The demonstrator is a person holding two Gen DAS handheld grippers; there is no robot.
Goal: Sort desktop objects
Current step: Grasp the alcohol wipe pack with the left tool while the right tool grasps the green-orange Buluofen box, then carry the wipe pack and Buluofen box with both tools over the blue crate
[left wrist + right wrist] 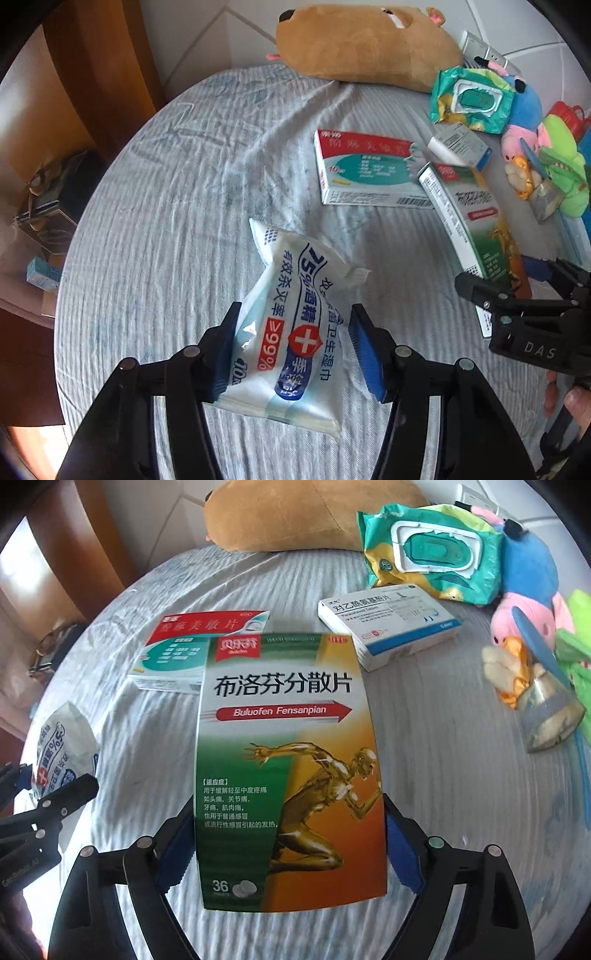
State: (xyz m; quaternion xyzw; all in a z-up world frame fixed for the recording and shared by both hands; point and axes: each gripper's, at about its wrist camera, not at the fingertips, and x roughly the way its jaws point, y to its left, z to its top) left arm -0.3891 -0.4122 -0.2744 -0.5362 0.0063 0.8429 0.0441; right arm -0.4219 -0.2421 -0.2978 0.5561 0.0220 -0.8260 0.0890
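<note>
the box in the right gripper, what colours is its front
Green and orange under a white band, with a golden runner; the ibuprofen box shows best from the right wrist.

We see both views lit by bright, soft daylight, with faint shadows lying in the folds of the striped cloth (pixel 177 221). Glare streaks the glossy wipes packet (pixel 291 328) and washes the ibuprofen box (pixel 288 768). Fisheye bending curves the edges, corners go black, and the rims blur.

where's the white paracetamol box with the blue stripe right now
In the right wrist view the paracetamol box lies on the cloth, upper right of centre, just in front of the green wipes pack and right of the red-and-teal box.
</note>
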